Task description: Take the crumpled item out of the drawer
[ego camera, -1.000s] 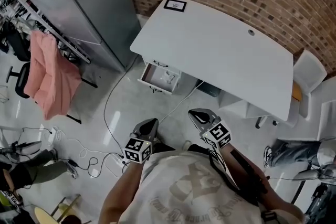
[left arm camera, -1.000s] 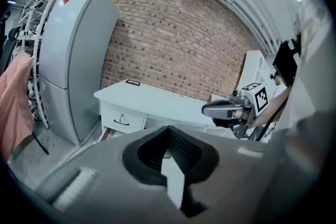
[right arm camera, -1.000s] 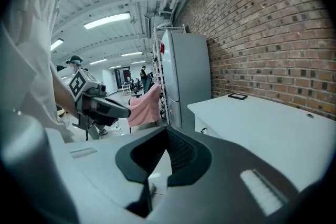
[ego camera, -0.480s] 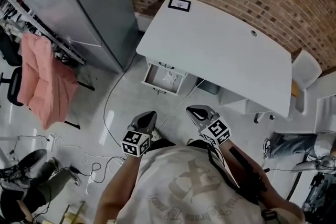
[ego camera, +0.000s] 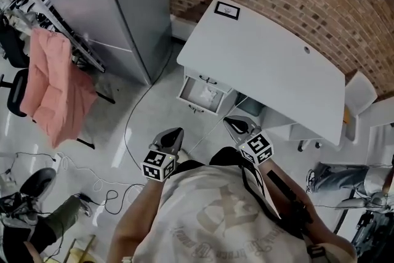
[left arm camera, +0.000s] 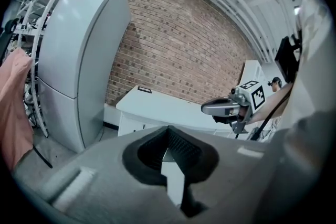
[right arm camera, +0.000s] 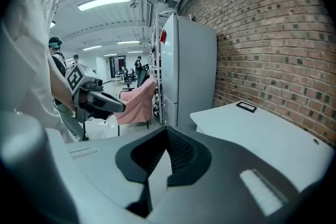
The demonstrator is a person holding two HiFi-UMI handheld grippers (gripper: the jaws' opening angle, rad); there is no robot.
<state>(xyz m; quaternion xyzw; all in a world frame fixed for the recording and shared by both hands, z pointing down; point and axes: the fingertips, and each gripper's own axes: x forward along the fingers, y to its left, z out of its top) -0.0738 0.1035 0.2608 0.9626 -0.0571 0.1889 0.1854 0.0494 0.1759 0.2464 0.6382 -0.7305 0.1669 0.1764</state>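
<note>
Under the near left corner of a white worktop (ego camera: 271, 71), an open drawer (ego camera: 188, 87) faces a person holding two grippers.

In the head view, a small pale crumpled item (ego camera: 209, 94) is seen lying inside the drawer, which is pulled out toward the person. The item lies ahead of and between the two grippers, well apart from both. It is too small for a long axis to be made out. The right gripper (ego camera: 237, 124) is judged slightly nearer than the left gripper (ego camera: 175, 133). Both are pointed forward and somewhat down over the floor. The left fingers (left arm camera: 184, 148) are seen closed together with nothing between them. The right fingers (right arm camera: 181, 150) are likewise closed and empty. Nothing is touched by either.
</note>
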